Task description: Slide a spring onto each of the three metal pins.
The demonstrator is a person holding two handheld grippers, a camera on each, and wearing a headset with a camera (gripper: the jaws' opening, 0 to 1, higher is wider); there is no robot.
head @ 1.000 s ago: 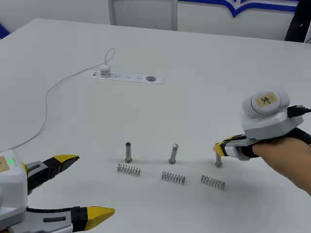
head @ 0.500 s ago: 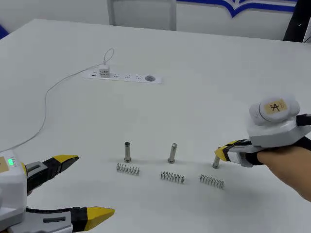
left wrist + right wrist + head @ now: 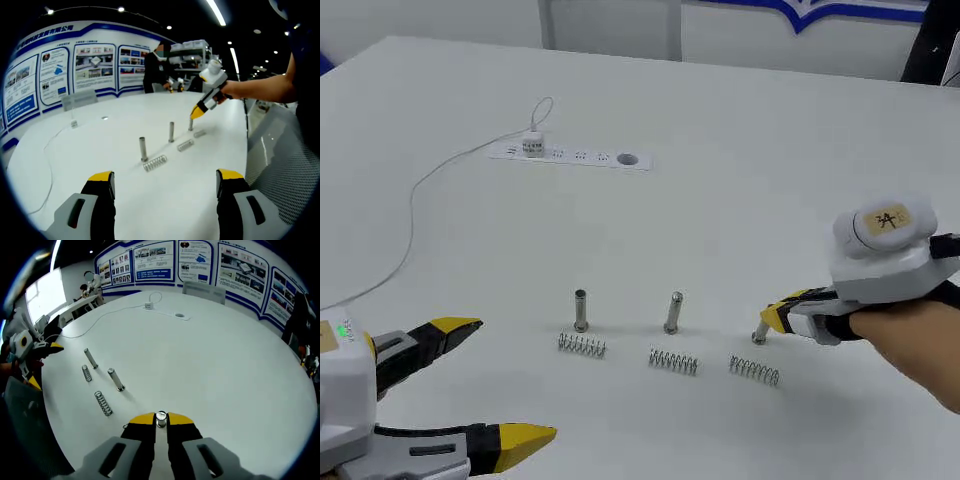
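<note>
Head view: on the white table (image 3: pixel 720 200) three metal pins stand in a row, the left pin (image 3: pixel 581 309), the middle pin (image 3: pixel 673 312) and the right pin (image 3: pixel 760 335). A loose spring lies on the table just in front of each one: the left spring (image 3: pixel 582 345), the middle spring (image 3: pixel 673 361) and the right spring (image 3: pixel 754 371). No pin wears a spring. The right gripper (image 3: pixel 775 315) reaches in from the right, and its yellow tips cover the top of the right pin. From this view I cannot tell how firmly they close on it. The left gripper (image 3: pixel 495 385) sits at the lower left, cut off by the picture's edge, with its two jaws spread wide over bare table. A power strip (image 3: pixel 570 156) lies further back, and its cable (image 3: pixel 417 200) trails off to the left.

Left gripper view: its own jaws stand far apart with nothing between them. The pins and springs lie ahead, well apart from the jaws. The right gripper's tip is at the farthest pin, whose top is hidden behind it.

Right gripper view: the jaws are pressed nearly together, pinching the right pin's round head at their tips. The pin's shaft is hidden beneath them. A small end of the right spring pokes out beside the left jaw, and the rest is covered.
</note>
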